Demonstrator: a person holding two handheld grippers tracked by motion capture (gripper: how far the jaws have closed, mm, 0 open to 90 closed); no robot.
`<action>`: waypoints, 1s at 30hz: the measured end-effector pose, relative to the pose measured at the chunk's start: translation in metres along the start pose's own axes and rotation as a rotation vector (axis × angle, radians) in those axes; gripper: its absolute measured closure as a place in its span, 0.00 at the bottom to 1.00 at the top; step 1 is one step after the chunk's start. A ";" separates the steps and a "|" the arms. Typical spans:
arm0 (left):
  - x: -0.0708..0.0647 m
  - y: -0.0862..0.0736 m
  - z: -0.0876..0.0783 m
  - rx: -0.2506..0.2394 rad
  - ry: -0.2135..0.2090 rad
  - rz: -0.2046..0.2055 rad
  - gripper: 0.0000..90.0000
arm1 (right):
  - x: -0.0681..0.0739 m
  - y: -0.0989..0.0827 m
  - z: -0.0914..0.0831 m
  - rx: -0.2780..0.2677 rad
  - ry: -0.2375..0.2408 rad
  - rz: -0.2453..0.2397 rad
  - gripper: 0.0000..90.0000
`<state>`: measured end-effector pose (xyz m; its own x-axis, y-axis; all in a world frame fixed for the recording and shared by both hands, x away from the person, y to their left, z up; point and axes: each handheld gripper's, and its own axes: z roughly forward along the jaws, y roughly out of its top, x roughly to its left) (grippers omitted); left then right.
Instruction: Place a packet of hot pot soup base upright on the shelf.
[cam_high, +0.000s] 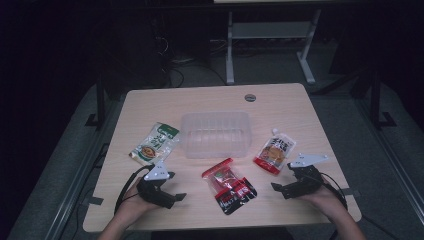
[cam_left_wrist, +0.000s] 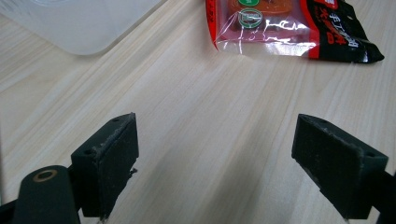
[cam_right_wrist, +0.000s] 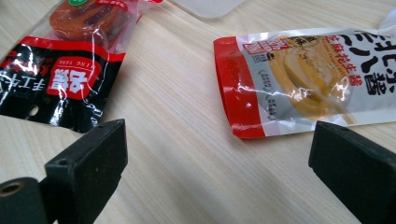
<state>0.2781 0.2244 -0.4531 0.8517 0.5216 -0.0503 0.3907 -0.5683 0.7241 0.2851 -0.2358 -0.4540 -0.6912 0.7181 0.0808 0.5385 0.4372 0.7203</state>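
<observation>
Landmark: a clear bin (cam_high: 215, 134) is standing at the middle of the surface (cam_high: 280, 102); every place below is being given from it.
Bin contents: nothing is being seen inside; the bin is judged empty.
Green packet (cam_high: 154, 143): is lying flat just left of the bin, apart from it.
Red-black packet (cam_high: 229, 185): is lying flat in front of the bin, toward the person, near but not touching.
White-red pouch (cam_high: 273, 151): is lying flat to the right of the bin, near its front right corner.
Left gripper (cam_high: 172, 198): is being held low in front of the bin's left end, below the green packet; its fingers (cam_left_wrist: 114, 158) are being kept wide apart, with bare wood between them and the red-black packet (cam_left_wrist: 299, 28) lying ahead.
Right gripper (cam_high: 280, 189): is being held in front of the bin's right end, just beside the pouch; its fingers (cam_right_wrist: 93, 163) are standing apart, nothing between them, the pouch (cam_right_wrist: 308, 88) lying just ahead.
Done: nothing, as far as can be judged; no packet is being held or touched.
Left: all three packets are judged to be waiting for packing into the bin, each needing a grasp, a lift and a drop.
Stage: the very start is being judged, with both grippers poised.
</observation>
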 end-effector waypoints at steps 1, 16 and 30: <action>0.001 0.000 -0.001 0.004 0.000 0.002 0.16 | 0.000 0.000 0.000 0.001 0.003 0.002 0.05; -0.002 0.015 -0.003 -0.001 -0.045 -0.009 0.67 | 0.004 0.006 0.003 -0.003 0.025 -0.015 0.05; -0.009 0.039 0.003 -0.020 -0.087 0.017 1.00 | 0.011 0.023 0.013 -0.008 0.075 -0.009 0.15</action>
<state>0.2870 0.1956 -0.4263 0.8857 0.4541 -0.0963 0.3692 -0.5633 0.7392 0.2961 -0.2105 -0.4450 -0.7308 0.6710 0.1255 0.5282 0.4395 0.7265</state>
